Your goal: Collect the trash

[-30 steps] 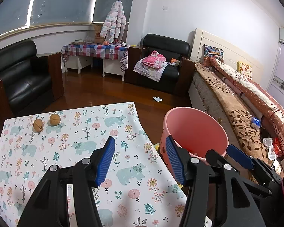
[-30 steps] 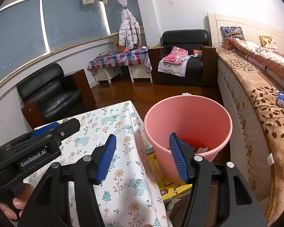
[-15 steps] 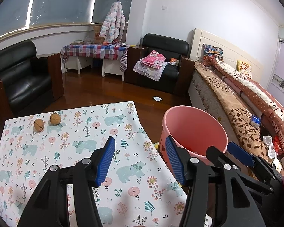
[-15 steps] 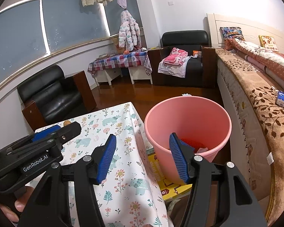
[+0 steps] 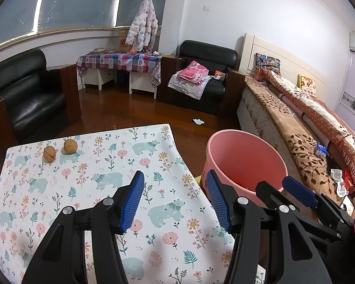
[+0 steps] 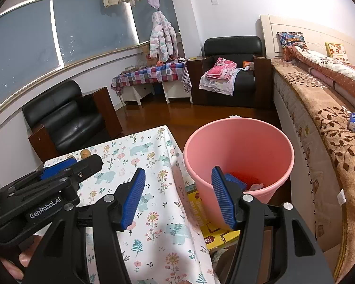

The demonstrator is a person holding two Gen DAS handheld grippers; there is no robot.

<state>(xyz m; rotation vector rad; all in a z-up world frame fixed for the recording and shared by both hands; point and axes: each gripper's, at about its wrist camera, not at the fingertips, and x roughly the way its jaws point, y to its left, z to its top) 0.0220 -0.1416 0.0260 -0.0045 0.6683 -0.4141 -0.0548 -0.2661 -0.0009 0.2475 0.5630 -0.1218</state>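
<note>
A pink bucket (image 5: 243, 161) stands on the floor right of the table; in the right wrist view (image 6: 239, 146) it holds red, blue and white scraps (image 6: 246, 181). Two walnuts (image 5: 60, 150) lie at the far left of the floral tablecloth (image 5: 87, 184); one walnut (image 6: 85, 152) shows in the right wrist view. My left gripper (image 5: 175, 200) is open and empty above the table's right edge. My right gripper (image 6: 177, 195) is open and empty, hanging between the table edge and the bucket. The left gripper's body (image 6: 42, 189) shows at the left of the right wrist view.
A bed (image 5: 307, 127) with a brown blanket runs along the right. Black armchairs (image 5: 23, 94) stand at the left and back. A white scrap (image 5: 198, 121) lies on the wooden floor. A yellow mat (image 6: 210, 222) lies under the bucket.
Both grippers have drifted back slightly from the bucket; the view shifted a little. Jaws stay open and empty.
</note>
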